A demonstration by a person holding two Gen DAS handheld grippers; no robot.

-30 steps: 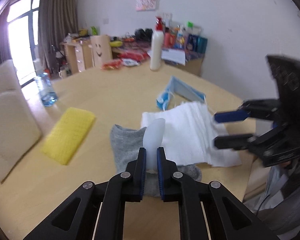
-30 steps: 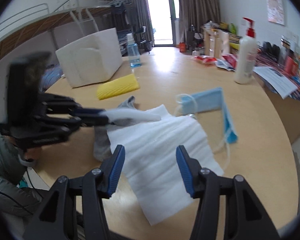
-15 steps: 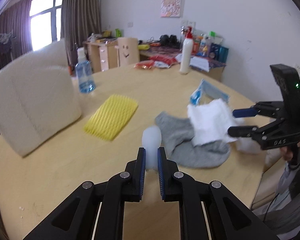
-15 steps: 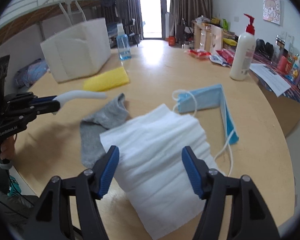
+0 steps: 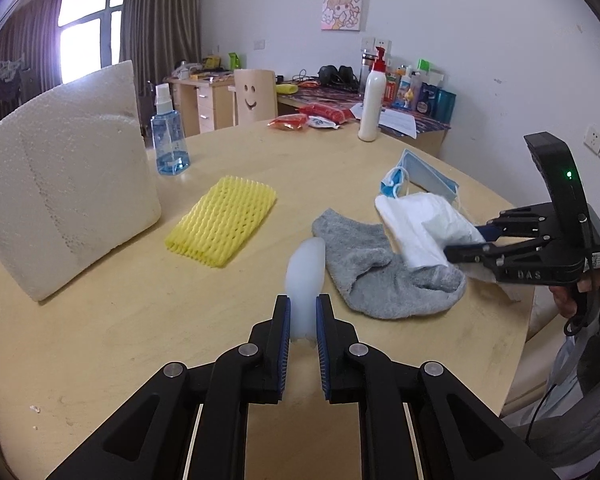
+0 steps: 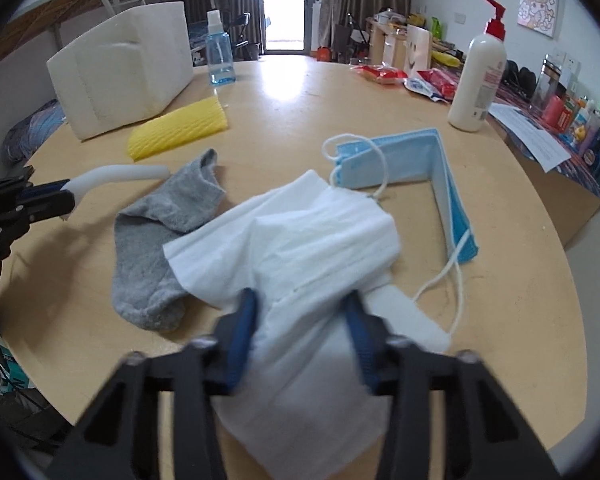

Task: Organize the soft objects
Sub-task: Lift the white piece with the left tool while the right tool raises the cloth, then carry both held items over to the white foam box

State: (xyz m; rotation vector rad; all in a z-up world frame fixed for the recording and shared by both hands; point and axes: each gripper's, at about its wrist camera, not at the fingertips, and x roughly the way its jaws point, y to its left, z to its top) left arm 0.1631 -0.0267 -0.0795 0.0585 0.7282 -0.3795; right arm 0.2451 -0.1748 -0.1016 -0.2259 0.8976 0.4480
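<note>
Left claw (image 5: 302,320) pinches foam strip (image 5: 305,276); curved from right.

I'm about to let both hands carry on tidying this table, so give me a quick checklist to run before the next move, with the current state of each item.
1. Left gripper shut on the white foam strip: ok.
2. Foam strip lifted off the table: ok, seen from the right wrist view.
3. Right gripper around the white cloth: ok, cloth bunched between the fingers.
4. Right grip firm: cannot tell, fingers are wide apart and blurred.
5. Cloth free of the grey sock: not ok, it overlaps the sock.
6. Cloth free of the blue face mask: cannot tell, ear loop lies at its edge.
</note>
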